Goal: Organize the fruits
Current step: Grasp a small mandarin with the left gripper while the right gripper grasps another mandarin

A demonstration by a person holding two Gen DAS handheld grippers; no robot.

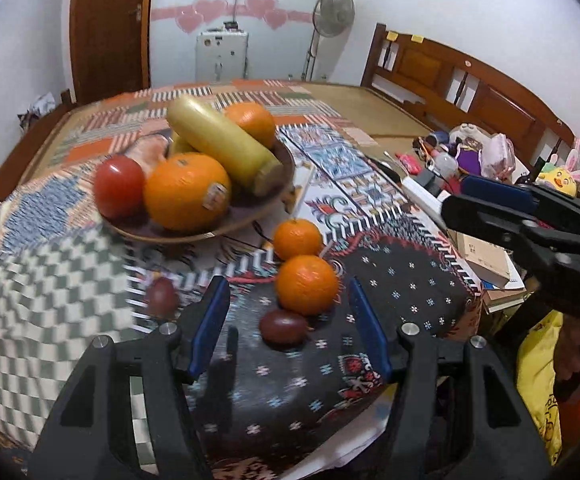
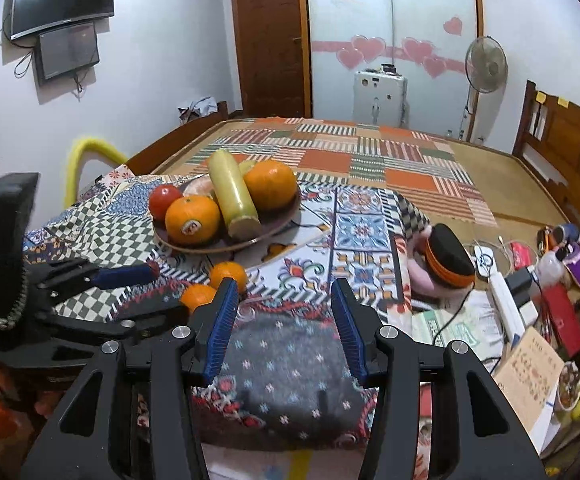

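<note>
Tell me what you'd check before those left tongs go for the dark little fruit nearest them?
1. Left tongs open: ok, jaws spread wide, nothing held.
2. Dark fruit between the jaws' line: ok, it lies just ahead, nearer the left-hand one.
3. Room around it: not ok, an orange sits right behind it, apparently touching.
4. Right tongs out of the way: ok, open and off to the side.
5. Space on the plate: cannot tell, it already holds several fruits.
6. Second dark fruit: blurred, left for later.
</note>
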